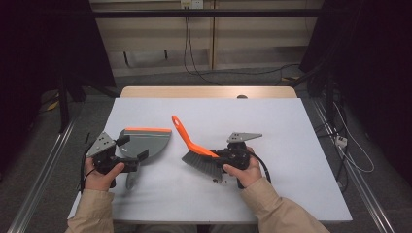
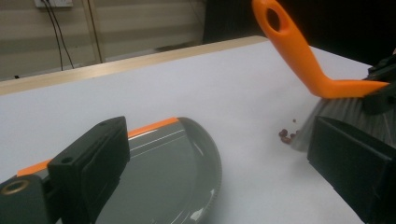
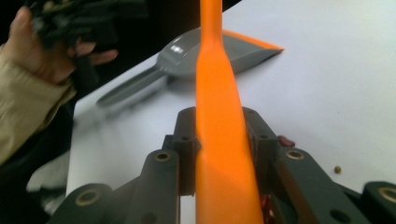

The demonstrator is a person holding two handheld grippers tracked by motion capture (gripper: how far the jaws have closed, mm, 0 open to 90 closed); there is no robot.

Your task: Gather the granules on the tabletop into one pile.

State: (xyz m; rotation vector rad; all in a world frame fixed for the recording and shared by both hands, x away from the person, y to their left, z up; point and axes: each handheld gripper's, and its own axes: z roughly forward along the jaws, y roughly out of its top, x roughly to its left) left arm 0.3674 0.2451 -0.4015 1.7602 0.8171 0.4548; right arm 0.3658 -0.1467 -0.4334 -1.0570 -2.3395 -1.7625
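Few red crumbs [image 2: 285, 135] beside brush [image 1: 197, 151]; dustpan [image 1: 145, 142] near.

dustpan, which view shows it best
The high view: the whole dustpan lies flat on the table, orange lip and handle visible. The left gripper view shows its bowl close up, partly behind a jaw; the right gripper view shows it far off behind the brush handle.

White tabletop [image 1: 301, 145] across the centre of the high view, with a strip of pale wood [image 1: 209, 91] along its upper edge. Black cables [image 1: 192, 48] hang against the beige wall panels [image 1: 155, 34] at upper centre, below a wall socket [image 1: 190, 4]. Metal floor rails [image 1: 43, 165] run at lower left and right; a white plug [image 1: 342, 141] lies at right.
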